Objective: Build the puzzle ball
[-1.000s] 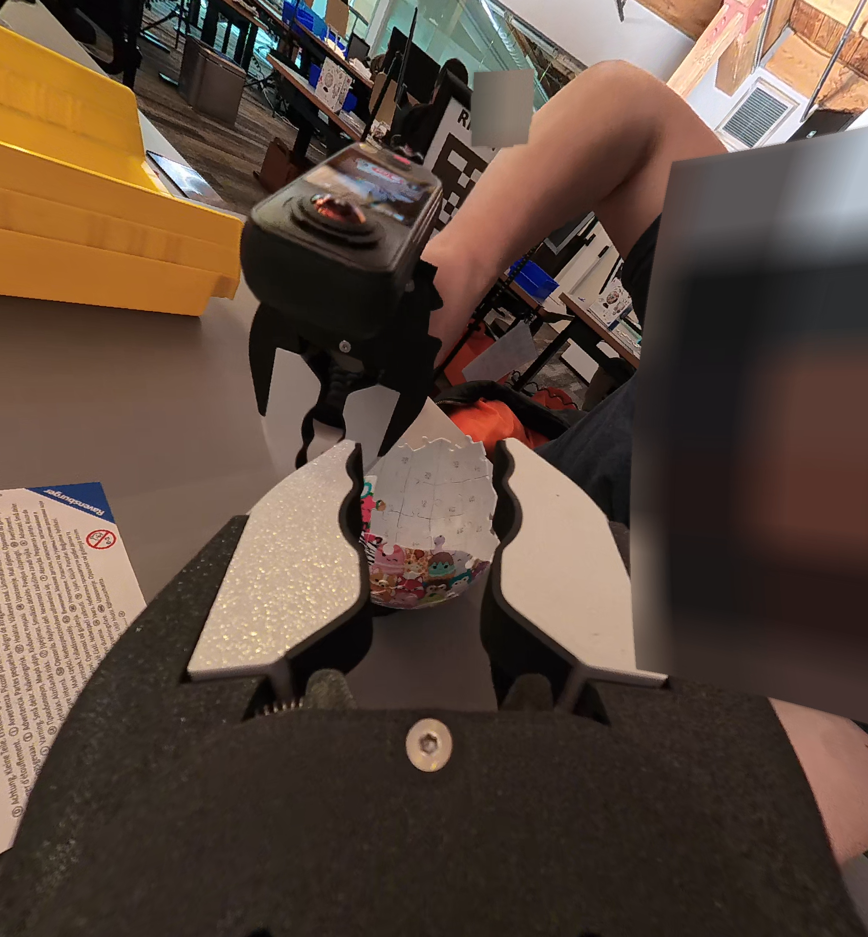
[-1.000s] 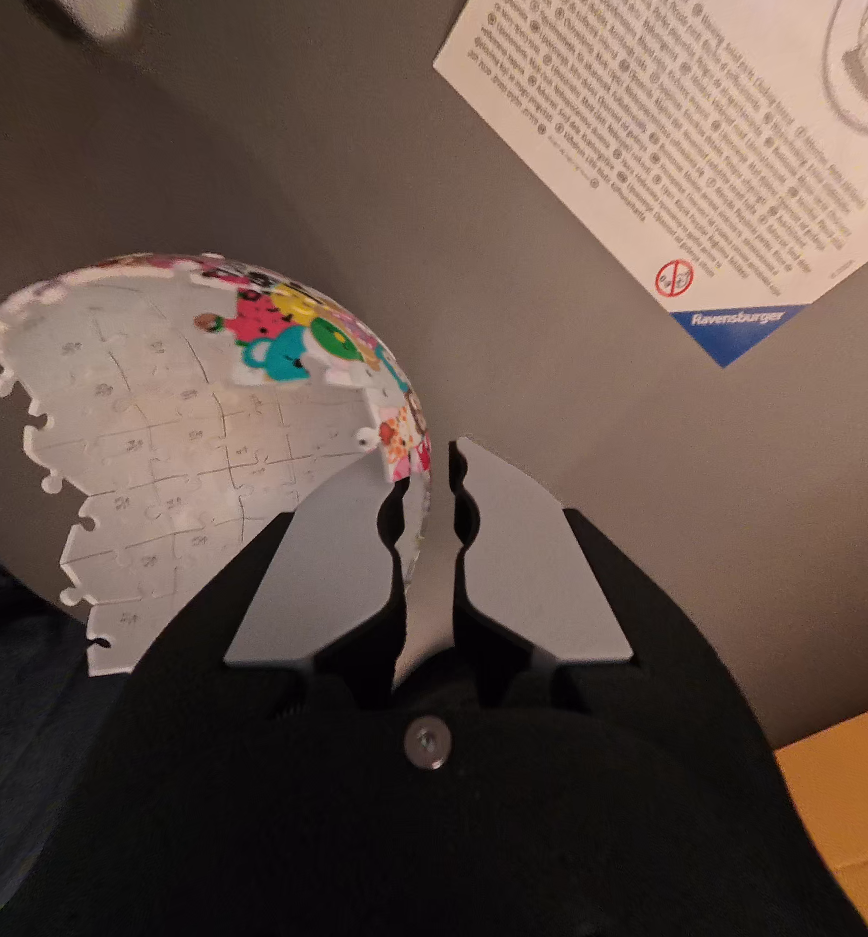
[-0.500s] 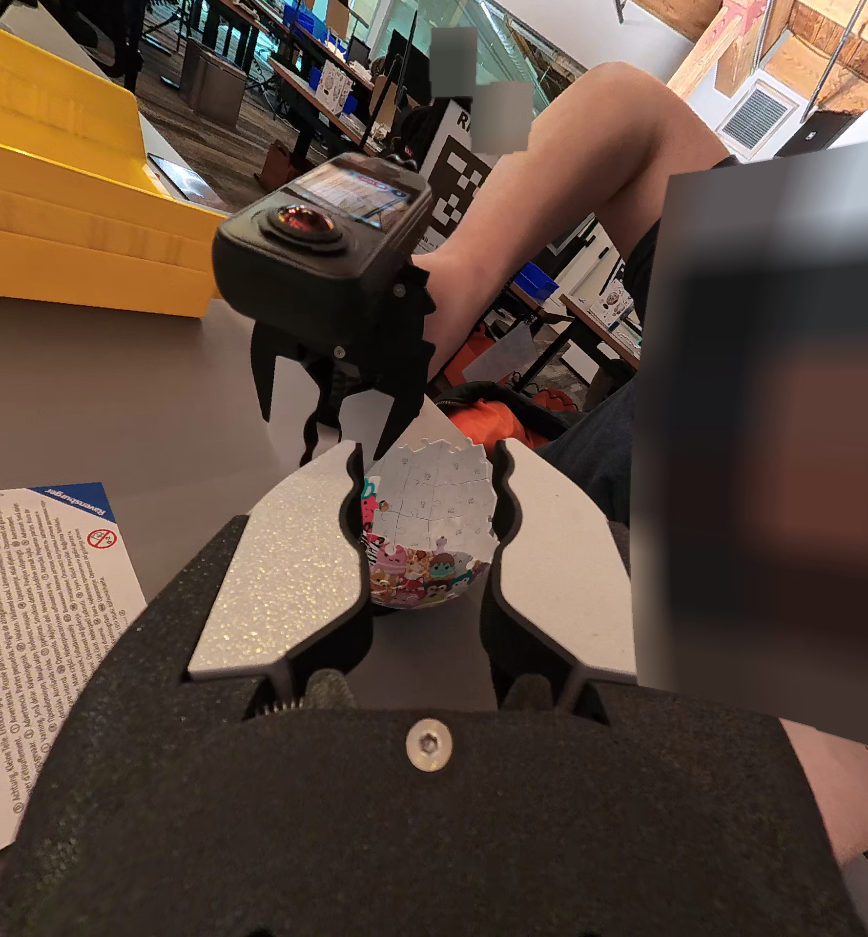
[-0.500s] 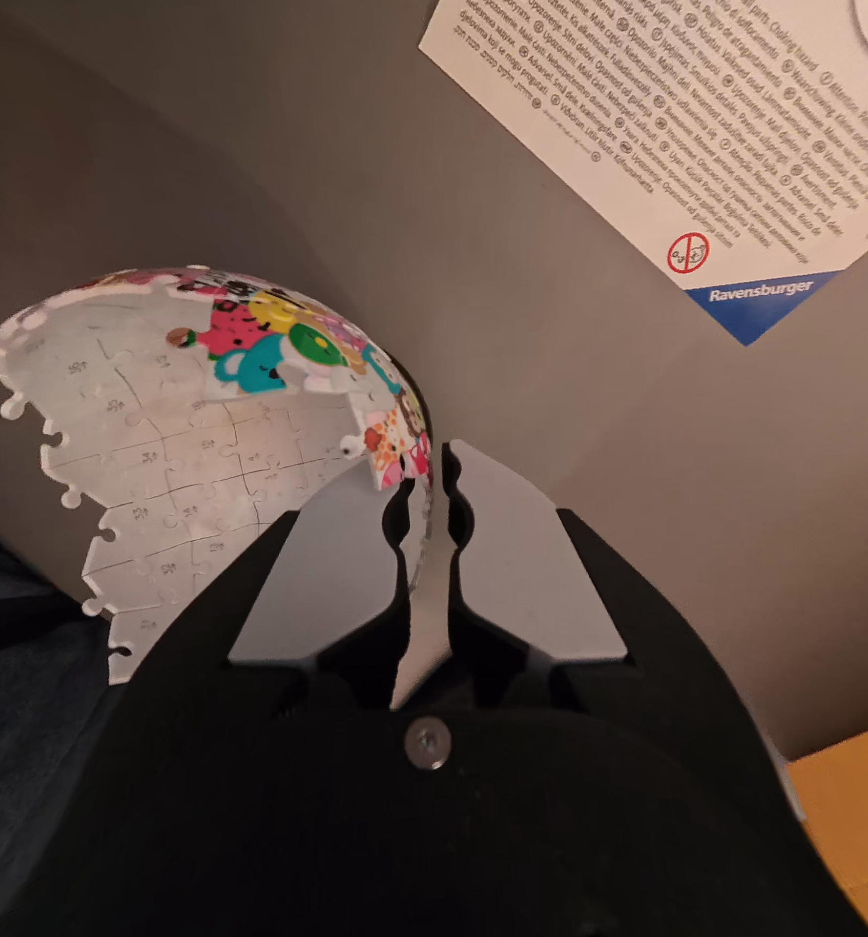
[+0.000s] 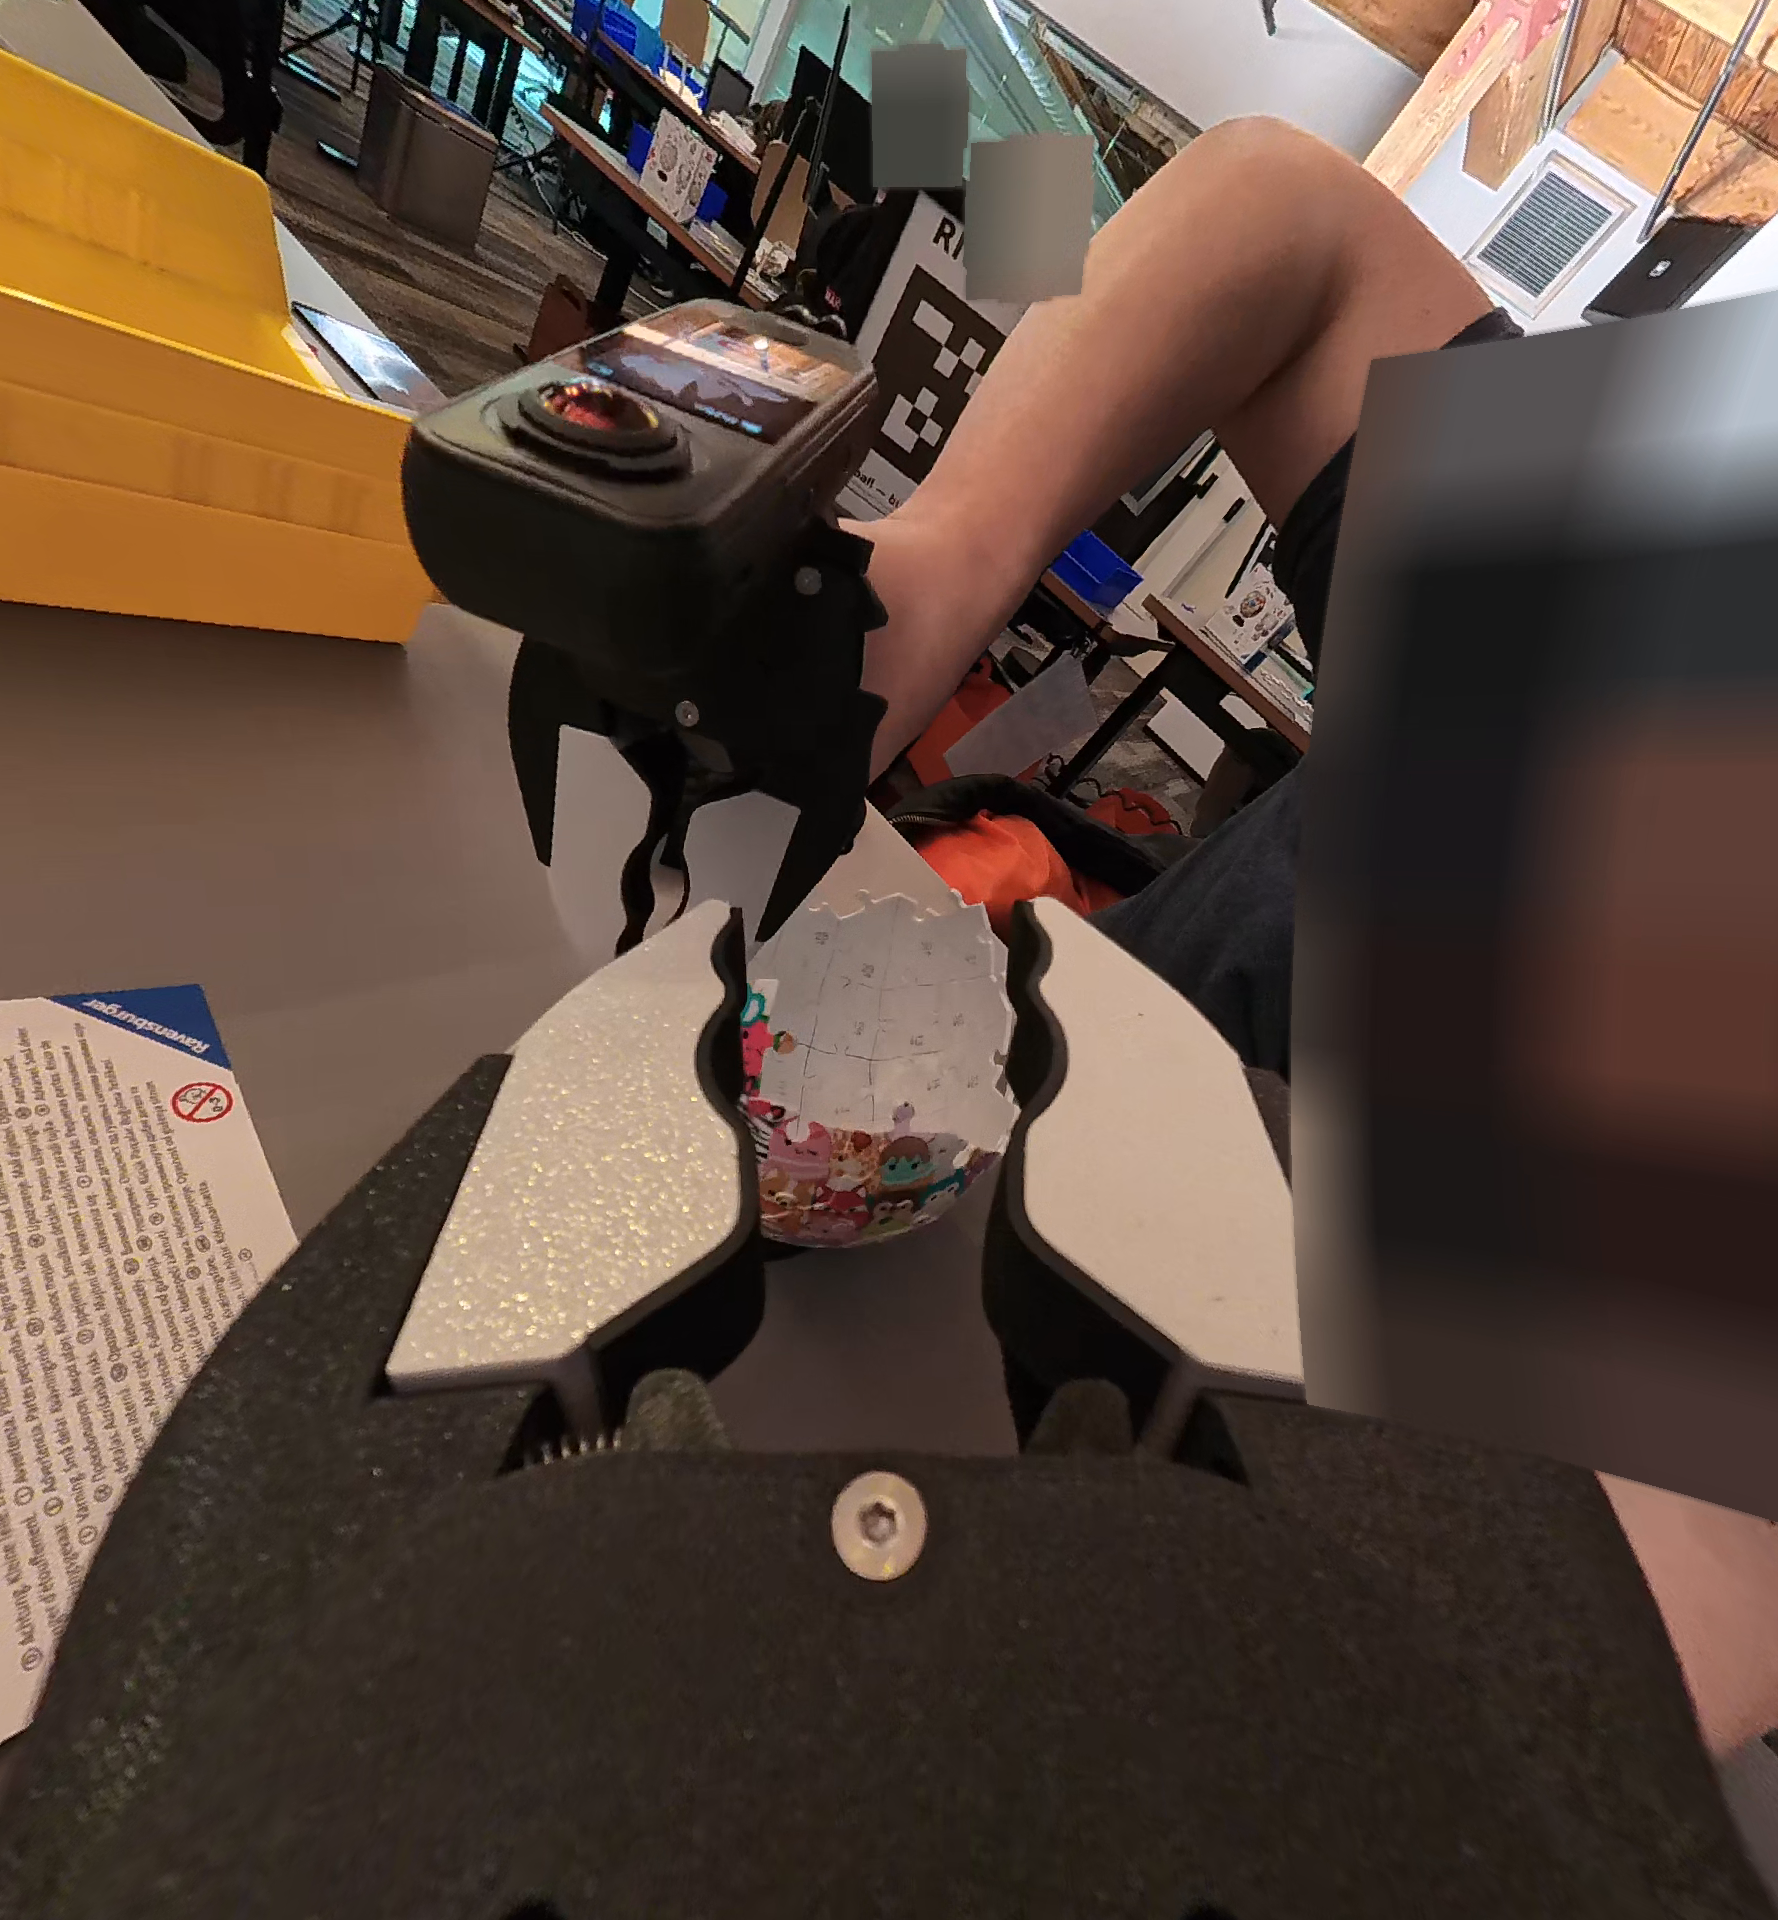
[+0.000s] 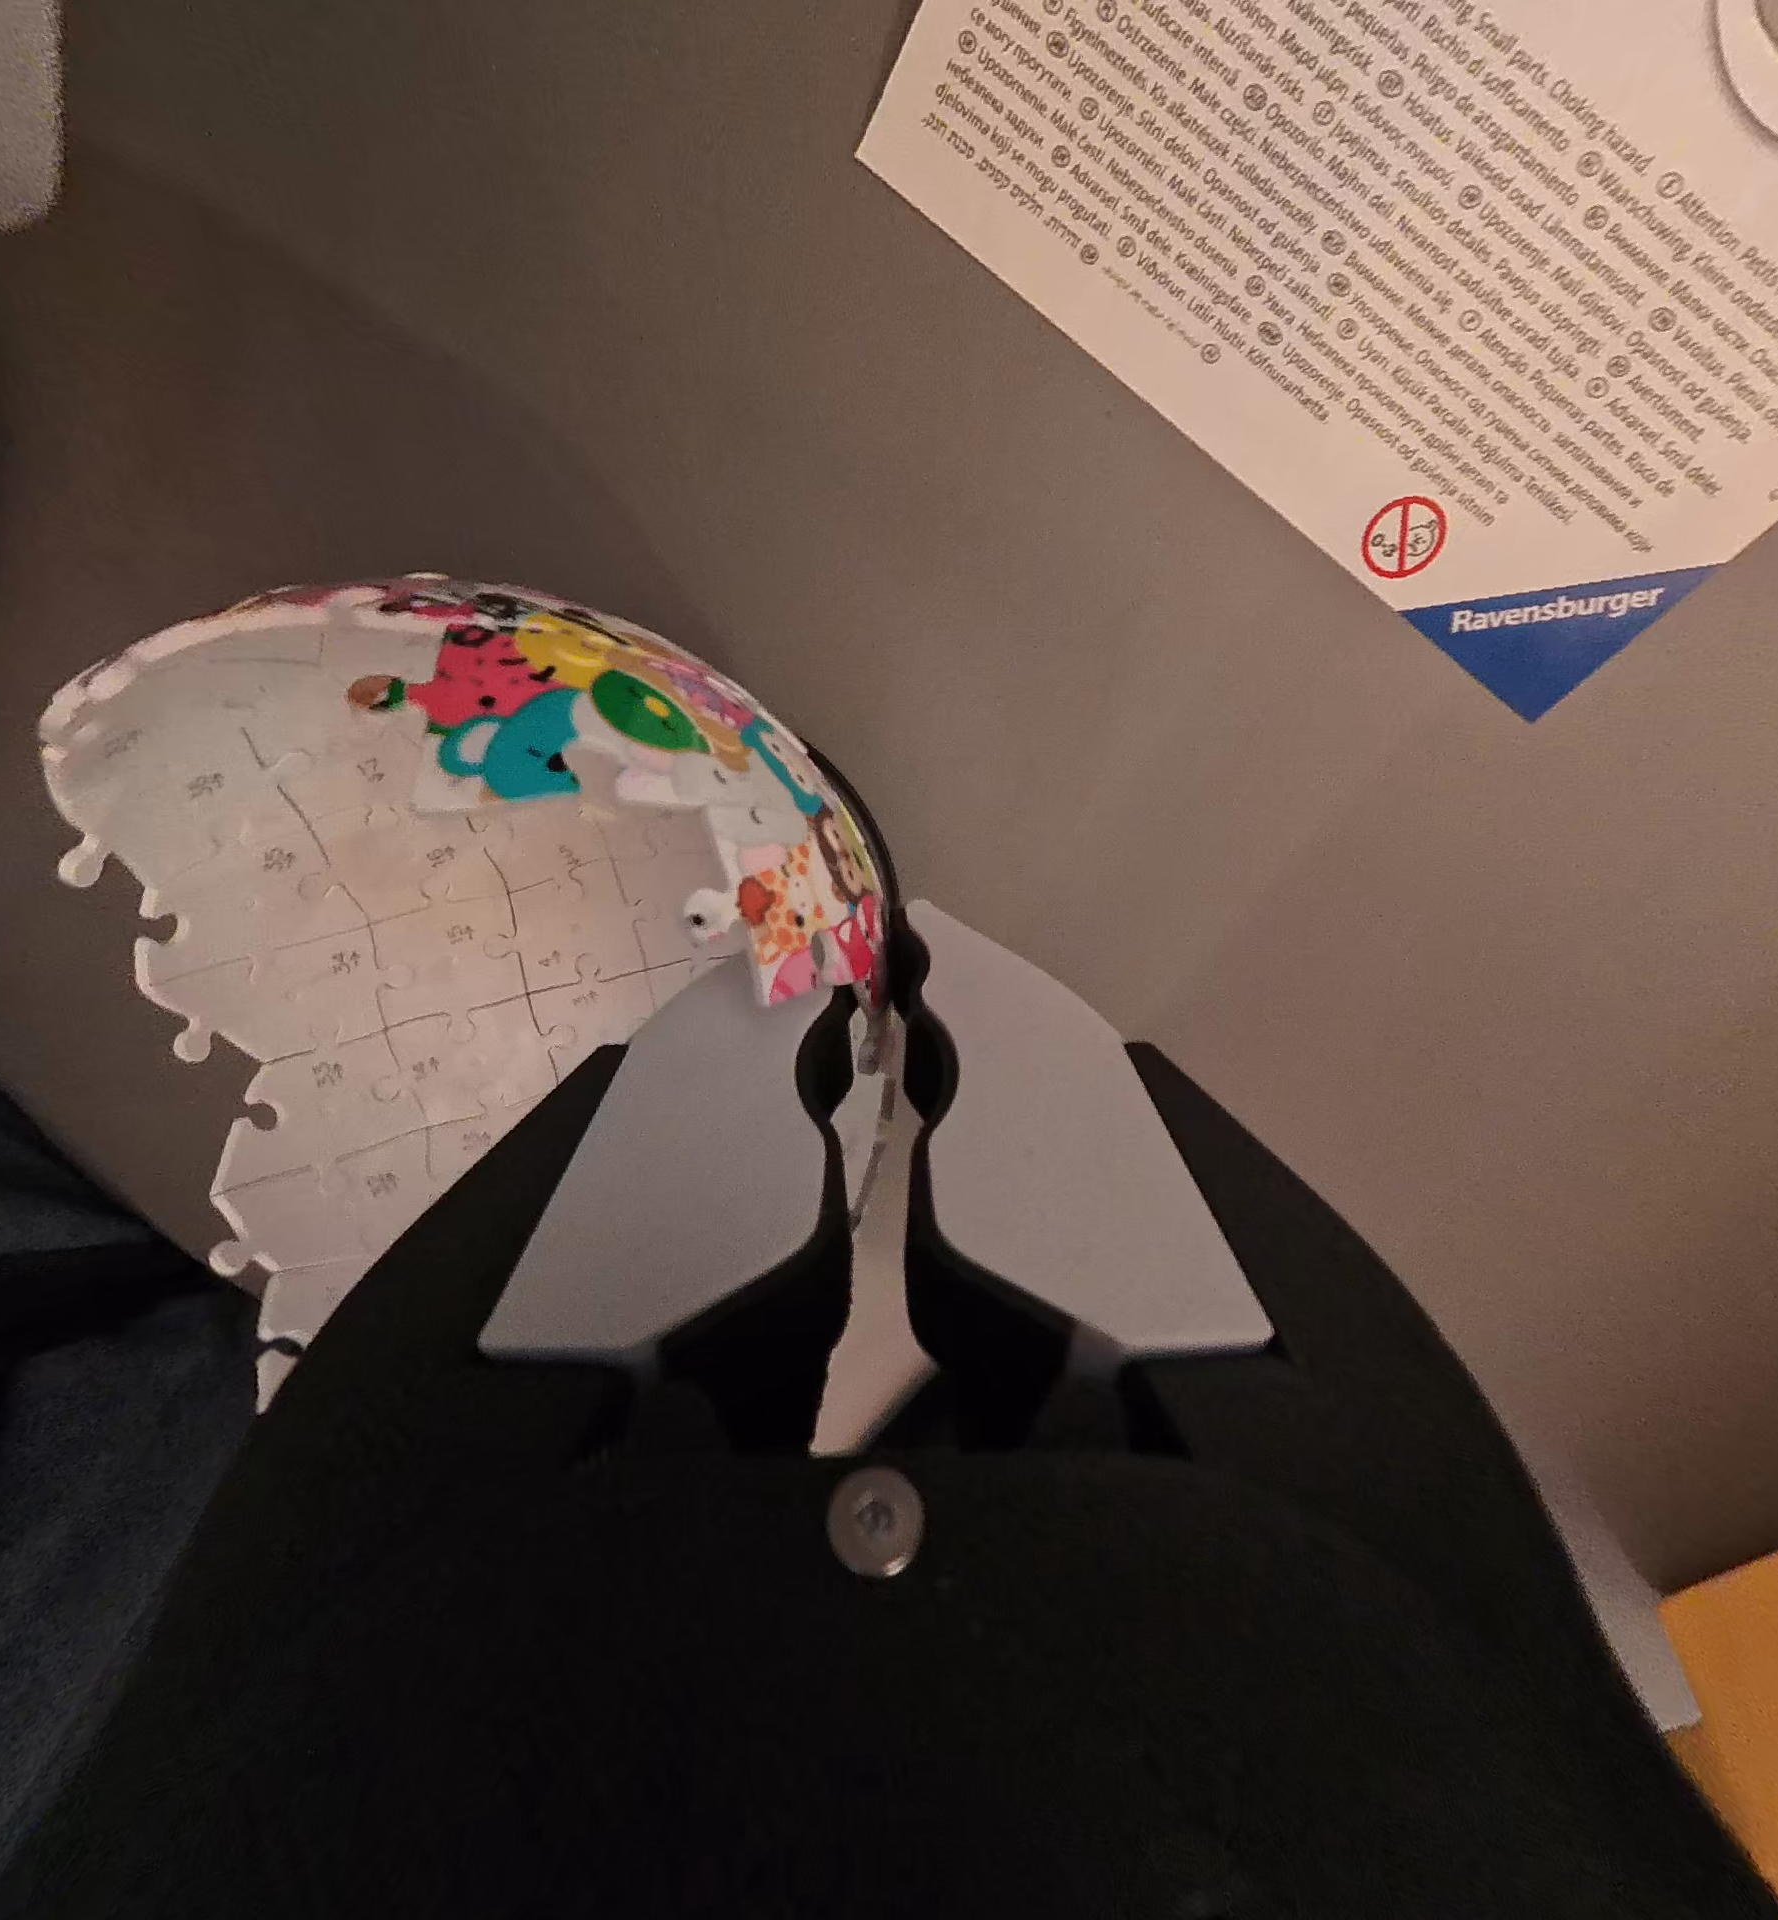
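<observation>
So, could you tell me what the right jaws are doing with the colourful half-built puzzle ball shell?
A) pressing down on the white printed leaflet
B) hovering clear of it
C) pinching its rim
C: in the right wrist view the right gripper has its jaws closed on the rim of the colourful half-built puzzle ball shell.

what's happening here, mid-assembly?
Yes. A person with two handheld grippers is working on a partly built puzzle ball, an open shell with a printed outside and white inside, on a grey table. The right gripper is shut on the shell's rim. The left gripper is open, its fingers either side of the shell without clamping it. An instruction sheet lies nearby, and a yellow bin farther back.
</observation>
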A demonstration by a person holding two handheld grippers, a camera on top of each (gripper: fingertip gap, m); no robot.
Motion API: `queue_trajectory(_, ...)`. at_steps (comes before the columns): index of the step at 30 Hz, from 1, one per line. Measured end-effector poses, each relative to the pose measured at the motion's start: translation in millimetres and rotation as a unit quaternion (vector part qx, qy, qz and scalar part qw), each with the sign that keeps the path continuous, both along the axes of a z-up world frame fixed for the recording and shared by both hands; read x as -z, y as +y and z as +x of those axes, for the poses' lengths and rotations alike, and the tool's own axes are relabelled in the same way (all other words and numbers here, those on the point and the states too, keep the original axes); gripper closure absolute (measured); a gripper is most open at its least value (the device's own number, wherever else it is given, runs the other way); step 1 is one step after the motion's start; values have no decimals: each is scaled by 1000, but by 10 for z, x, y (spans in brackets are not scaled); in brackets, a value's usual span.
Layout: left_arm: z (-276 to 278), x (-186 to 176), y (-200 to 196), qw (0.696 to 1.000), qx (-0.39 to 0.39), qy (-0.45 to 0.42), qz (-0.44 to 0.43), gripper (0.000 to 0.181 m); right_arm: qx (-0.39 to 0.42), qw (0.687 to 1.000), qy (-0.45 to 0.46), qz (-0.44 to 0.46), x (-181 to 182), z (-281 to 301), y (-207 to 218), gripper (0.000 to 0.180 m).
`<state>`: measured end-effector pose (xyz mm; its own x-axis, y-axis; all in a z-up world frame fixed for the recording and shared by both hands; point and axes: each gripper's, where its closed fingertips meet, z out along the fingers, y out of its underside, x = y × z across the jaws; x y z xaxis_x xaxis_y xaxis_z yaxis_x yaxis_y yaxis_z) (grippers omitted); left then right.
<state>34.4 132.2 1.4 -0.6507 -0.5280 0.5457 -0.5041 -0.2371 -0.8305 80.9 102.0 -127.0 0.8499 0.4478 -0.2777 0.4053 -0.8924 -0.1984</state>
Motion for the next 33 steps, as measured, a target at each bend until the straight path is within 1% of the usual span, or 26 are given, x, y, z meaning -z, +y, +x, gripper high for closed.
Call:
queue_trajectory(9,0,-1,-1,1000,0,-1,0,133,-14,1000,-7,6,3,6,-20,175)
queue_trajectory(12,0,-1,-1,1000,0,-1,0,133,-34,999,-5,4,1,-17,-34,175)
queue_trajectory(15,-4,-5,-2,1000,0,-1,0,133,-41,999,-8,4,-21,-28,-45,168)
queue_trajectory(20,-5,-6,-3,1000,1,-1,1,133,-45,999,-7,17,-166,24,-40,157)
queue_trajectory(23,-4,-3,-10,1000,2,0,1,133,-44,999,-12,9,-200,97,-71,158)
queue_trajectory(28,-6,-6,-13,1000,1,-1,2,133,-41,999,-15,-13,-113,131,-136,158)
queue_trajectory(33,0,4,-7,1000,0,2,2,133,-31,999,-1,-17,-98,104,-93,163)
